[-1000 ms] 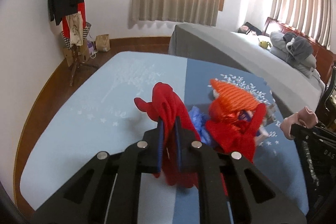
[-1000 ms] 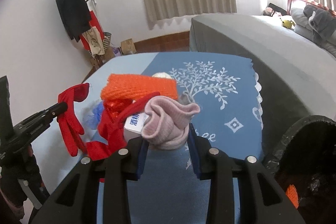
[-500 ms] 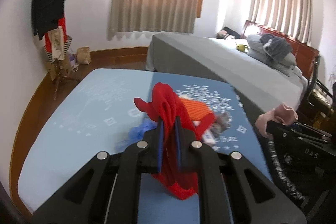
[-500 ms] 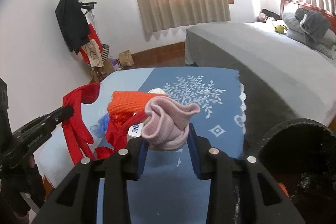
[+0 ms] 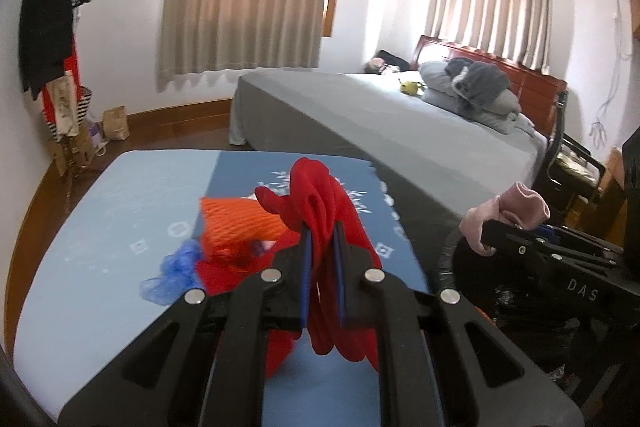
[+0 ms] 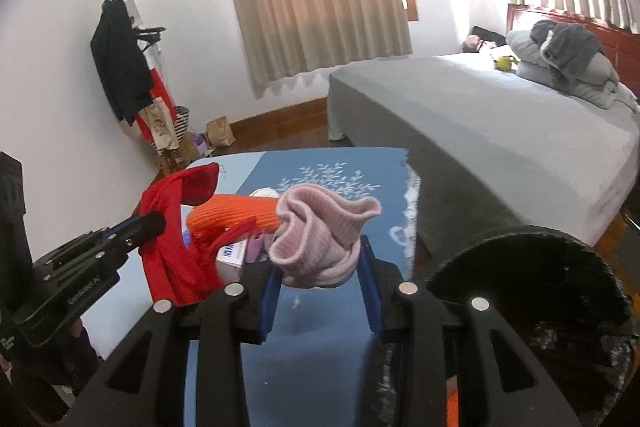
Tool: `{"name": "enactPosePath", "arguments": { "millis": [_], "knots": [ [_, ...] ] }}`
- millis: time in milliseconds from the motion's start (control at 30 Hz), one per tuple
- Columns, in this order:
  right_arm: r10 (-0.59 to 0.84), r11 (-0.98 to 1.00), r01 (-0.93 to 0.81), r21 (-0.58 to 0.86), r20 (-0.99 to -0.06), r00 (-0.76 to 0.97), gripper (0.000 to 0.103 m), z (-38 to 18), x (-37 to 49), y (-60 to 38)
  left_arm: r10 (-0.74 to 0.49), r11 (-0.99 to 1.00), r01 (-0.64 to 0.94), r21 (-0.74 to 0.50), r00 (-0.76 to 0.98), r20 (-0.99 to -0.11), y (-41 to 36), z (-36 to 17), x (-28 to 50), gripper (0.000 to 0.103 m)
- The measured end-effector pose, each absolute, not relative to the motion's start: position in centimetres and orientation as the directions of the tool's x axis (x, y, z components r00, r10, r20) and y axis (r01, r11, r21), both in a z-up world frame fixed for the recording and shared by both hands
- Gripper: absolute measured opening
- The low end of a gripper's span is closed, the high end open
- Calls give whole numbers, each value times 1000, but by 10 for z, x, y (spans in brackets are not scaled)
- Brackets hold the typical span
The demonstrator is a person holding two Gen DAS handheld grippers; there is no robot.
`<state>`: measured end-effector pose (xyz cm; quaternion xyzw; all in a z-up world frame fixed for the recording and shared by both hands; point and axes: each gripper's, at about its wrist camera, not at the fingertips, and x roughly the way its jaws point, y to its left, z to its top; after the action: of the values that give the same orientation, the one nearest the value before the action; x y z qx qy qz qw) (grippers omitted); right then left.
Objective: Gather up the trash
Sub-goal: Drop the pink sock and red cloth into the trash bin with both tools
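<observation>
1. We're in a bedroom, over a blue cloth-covered table (image 5: 100, 227).
2. Our left gripper (image 5: 322, 267) pinches a red glove (image 5: 332, 211), lifted off the table.
3. Our right gripper (image 6: 320, 283) clamps a pink knit piece (image 6: 320, 231); the black trash bin (image 6: 532, 267) sits at 4 o'clock from it.
4. More scraps, including an orange net (image 5: 236, 223), lie at 10 o'clock from the left gripper.

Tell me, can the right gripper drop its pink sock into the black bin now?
Probably yes: the right gripper holds the pink sock beside the black bin, whose open mouth seems unobstructed.

A limp red glove (image 5: 320, 219) and crumpled pink knit sock (image 6: 320, 235) hang above the black-lined bin (image 6: 560, 267).
</observation>
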<state>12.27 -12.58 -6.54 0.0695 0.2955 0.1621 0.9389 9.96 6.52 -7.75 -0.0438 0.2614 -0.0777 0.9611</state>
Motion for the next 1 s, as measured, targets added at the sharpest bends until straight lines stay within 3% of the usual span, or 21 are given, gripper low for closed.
{"name": "enactPosePath", "arguments": {
  "millis": [1000],
  "knots": [
    [45, 978, 87, 192, -590, 806, 37, -88, 63, -279, -499, 856, 494, -151, 715, -490, -110, -90, 114, 9]
  ]
}}
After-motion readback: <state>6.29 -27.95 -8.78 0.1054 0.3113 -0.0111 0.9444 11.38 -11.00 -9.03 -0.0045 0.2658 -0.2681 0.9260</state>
